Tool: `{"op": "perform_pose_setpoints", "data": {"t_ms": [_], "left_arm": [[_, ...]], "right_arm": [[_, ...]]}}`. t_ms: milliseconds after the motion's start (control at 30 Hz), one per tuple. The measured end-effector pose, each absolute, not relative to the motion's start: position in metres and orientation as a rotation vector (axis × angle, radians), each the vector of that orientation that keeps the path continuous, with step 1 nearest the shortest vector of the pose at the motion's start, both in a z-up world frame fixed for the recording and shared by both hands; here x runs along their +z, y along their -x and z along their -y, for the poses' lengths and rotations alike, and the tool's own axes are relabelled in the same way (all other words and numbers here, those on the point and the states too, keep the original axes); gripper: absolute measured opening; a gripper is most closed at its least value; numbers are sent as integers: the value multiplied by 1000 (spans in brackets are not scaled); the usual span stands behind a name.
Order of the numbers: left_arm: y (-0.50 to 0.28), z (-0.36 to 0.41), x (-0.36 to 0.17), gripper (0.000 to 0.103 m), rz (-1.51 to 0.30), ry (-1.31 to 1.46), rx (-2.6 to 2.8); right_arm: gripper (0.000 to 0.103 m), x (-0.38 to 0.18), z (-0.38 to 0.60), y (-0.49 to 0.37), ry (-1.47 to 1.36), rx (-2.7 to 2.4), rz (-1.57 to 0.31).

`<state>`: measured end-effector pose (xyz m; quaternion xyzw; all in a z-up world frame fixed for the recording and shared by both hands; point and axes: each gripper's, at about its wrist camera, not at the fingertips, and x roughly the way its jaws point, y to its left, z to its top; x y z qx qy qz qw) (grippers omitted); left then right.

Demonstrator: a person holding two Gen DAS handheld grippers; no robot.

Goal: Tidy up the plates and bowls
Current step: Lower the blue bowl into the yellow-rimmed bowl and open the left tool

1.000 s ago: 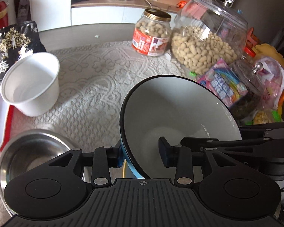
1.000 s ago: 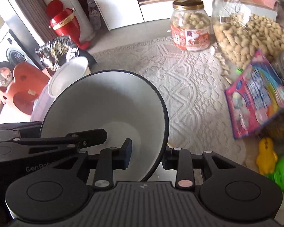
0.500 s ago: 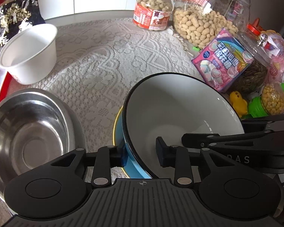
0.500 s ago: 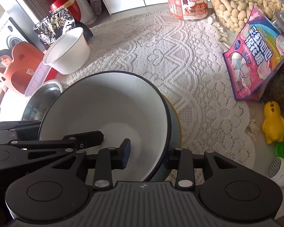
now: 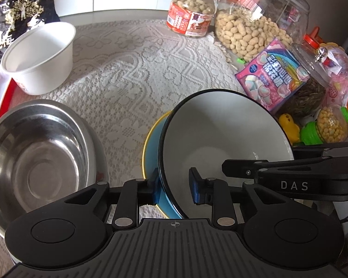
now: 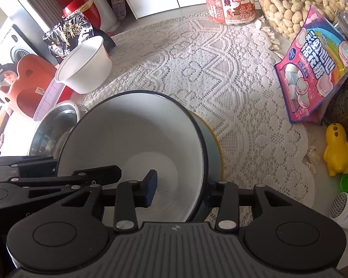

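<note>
Two bowls wait at your left, untouched: the steel bowl (image 5: pixel 39 157) nearest you and the white paper tub (image 5: pixel 39 58) beyond it, both upright on the lace-covered counter (image 5: pixel 139 74).

Right of them sits the piece you are handling, the white-lined bowl (image 5: pixel 220 134). It rests upright inside the blue plate (image 5: pixel 150 148) with the yellow edge, whose rim shows past the bowl on both sides.

Your left gripper (image 5: pixel 175 188) straddles the near-left rim. One pad is against the blue outer wall and the other is inside over the white lining, with a gap showing between that inner pad and the wall. Those jaws are closing with the rim between them, but I would not call it a grip yet.

Your right gripper (image 6: pixel 181 188) straddles the near-right rim, its inner pad well clear of the wall and its outer finger mostly hidden behind the bowl. Those jaws are opening, rim between them, nothing clamped.

So the bowl lies straight ahead of and below both tools, each set across the rim and neither nearer than the other. Being round, it has no long axis to line up with.

My guess is that the stacking step is about done. A straight lift should free the pads without tipping the bowl toward the marshmallow bag (image 5: pixel 273 74) at the right.
</note>
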<state>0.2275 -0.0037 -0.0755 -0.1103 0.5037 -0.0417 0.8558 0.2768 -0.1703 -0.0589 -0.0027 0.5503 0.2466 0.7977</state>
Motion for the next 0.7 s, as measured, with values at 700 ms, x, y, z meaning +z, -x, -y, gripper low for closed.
{"op": "perform_pose_setpoints", "data": {"t_ms": [700], "left_arm": [[-230, -11, -66, 30, -992, 179, -2]], "right_arm": [[41, -27, 174, -260, 127, 472, -959]]}}
